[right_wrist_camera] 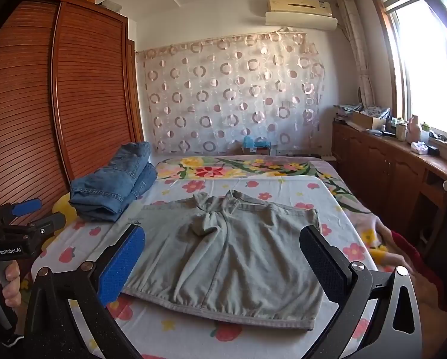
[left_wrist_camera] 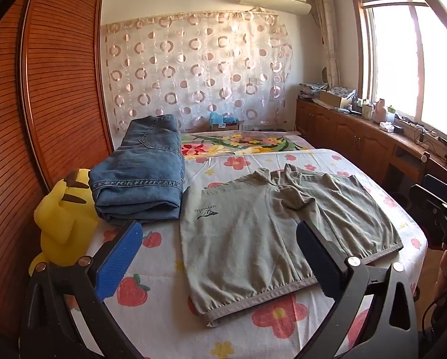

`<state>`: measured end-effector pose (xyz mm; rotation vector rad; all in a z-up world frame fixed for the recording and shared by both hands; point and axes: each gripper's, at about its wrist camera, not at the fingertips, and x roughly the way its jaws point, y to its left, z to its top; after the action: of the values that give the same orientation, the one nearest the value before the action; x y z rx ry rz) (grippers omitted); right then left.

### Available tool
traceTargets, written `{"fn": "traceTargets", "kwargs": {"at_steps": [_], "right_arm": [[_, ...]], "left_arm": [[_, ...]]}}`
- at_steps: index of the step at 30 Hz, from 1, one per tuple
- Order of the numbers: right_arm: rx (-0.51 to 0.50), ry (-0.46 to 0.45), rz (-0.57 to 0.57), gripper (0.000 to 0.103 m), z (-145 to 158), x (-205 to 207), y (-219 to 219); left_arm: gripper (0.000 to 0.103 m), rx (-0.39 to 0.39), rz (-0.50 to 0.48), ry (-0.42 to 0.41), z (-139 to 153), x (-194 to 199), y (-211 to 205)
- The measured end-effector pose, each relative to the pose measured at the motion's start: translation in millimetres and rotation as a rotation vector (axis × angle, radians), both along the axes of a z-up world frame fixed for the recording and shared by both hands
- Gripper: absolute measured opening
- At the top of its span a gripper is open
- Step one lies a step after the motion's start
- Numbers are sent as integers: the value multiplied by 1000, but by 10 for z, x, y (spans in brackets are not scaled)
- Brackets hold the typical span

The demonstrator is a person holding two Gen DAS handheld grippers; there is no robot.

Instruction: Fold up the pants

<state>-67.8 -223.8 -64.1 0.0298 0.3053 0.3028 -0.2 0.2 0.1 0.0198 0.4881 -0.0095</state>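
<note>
Grey-green shorts (left_wrist_camera: pixel 268 233) lie spread flat on the flowered bed sheet (left_wrist_camera: pixel 163 314), waistband toward me, legs pointing away. They also show in the right wrist view (right_wrist_camera: pixel 232 257). My left gripper (left_wrist_camera: pixel 220 257) is open and empty, held above the near left part of the shorts. My right gripper (right_wrist_camera: pixel 223 263) is open and empty, above the middle of the shorts near the waistband. The left gripper also shows at the left edge of the right wrist view (right_wrist_camera: pixel 35 215), held by a hand.
Folded blue jeans (left_wrist_camera: pixel 139 176) are stacked at the bed's left, next to a yellow plush toy (left_wrist_camera: pixel 65 218). A wooden slatted wardrobe (left_wrist_camera: pixel 44 89) stands on the left. A cluttered wooden cabinet (left_wrist_camera: pixel 358 128) runs under the window on the right.
</note>
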Motion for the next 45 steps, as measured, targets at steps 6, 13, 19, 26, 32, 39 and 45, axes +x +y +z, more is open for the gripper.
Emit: {"fn": "traceTargets", "kwargs": {"at_steps": [6, 13, 19, 26, 32, 39, 45], "right_arm": [[0, 1, -1, 103, -14, 11, 20], [-1, 1, -2, 103, -13, 7, 24], [0, -1, -2, 103, -9, -2, 10], [1, -2, -3, 103, -15, -7, 25], [-1, -3, -3, 103, -14, -7, 28], [-1, -4, -4, 103, -11, -8, 31], [-1, -4, -4, 103, -11, -9, 31]], "left_arm": [[103, -2, -1, -1, 1, -1, 1], [103, 0, 0, 0, 0, 3, -2], [103, -1, -2, -2, -1, 2, -2], [103, 0, -2, -4, 23, 14, -4], [103, -1, -1, -6, 55, 24, 1], [103, -1, -1, -6, 58, 26, 1], [103, 0, -1, -7, 58, 21, -1]]}}
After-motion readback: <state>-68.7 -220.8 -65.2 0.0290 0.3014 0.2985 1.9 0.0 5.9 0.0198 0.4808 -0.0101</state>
